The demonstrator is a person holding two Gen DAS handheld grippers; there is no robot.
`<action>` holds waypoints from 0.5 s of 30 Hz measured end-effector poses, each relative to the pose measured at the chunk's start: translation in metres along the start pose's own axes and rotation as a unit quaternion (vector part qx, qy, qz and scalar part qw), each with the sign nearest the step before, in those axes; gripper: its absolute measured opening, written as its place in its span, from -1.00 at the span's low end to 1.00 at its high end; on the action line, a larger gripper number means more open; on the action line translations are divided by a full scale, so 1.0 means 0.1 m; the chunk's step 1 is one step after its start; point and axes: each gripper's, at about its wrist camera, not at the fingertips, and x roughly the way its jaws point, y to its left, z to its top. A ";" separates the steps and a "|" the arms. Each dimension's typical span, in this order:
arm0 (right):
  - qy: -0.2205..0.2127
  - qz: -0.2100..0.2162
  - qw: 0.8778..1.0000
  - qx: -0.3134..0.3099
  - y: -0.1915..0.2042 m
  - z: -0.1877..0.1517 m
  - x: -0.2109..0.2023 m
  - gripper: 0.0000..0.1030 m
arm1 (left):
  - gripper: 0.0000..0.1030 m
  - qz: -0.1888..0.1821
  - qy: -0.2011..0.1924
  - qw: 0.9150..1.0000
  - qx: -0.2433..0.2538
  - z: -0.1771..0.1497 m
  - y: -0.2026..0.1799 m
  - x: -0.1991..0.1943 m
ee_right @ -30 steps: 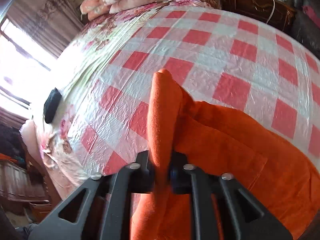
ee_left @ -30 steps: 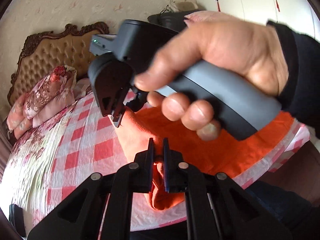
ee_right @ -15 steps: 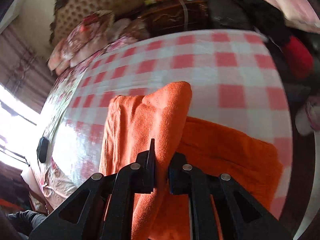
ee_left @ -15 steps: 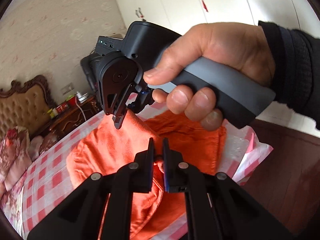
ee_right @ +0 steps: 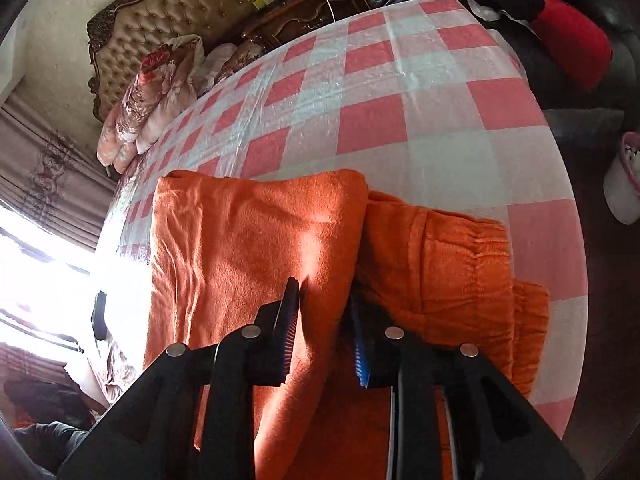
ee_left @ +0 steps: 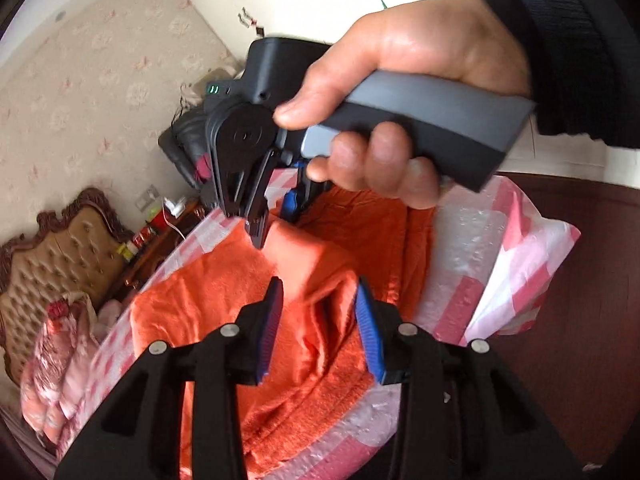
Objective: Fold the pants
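Your left claw (ee_left: 318,320) stood wide open above the orange pants (ee_left: 224,304), holding nothing, with a raised fold of cloth between its blue pads. Your right claw (ee_right: 324,320) was open too, its jaws on either side of the folded edge. The pants (ee_right: 240,240) lay folded on the bed (ee_right: 400,120) with the red-checked cover, near its corner; a tufted headboard (ee_right: 180,12) stood behind.

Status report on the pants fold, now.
Left gripper open, right gripper open. Orange pants folded over on checkered sheet. Nothing in the way.
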 end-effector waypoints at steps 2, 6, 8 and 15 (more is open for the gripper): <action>-0.001 0.007 1.000 0.000 -0.03 0.02 -0.01 -0.50 | -0.27 0.002 0.015 1.000 0.005 -0.02 0.02 0.07; -0.002 0.004 1.000 -0.008 -0.03 0.04 0.03 -0.81 | -0.85 0.016 0.008 0.999 0.039 0.00 -0.09 0.06; 0.002 0.006 1.000 -0.001 -0.03 0.05 -0.01 -0.91 | -0.86 0.032 -0.007 0.998 0.051 0.08 -0.08 -0.02; -0.055 -0.017 0.998 -0.031 0.07 0.10 -0.67 -0.92 | -0.86 0.045 -0.055 0.994 0.087 0.49 -0.15 -0.18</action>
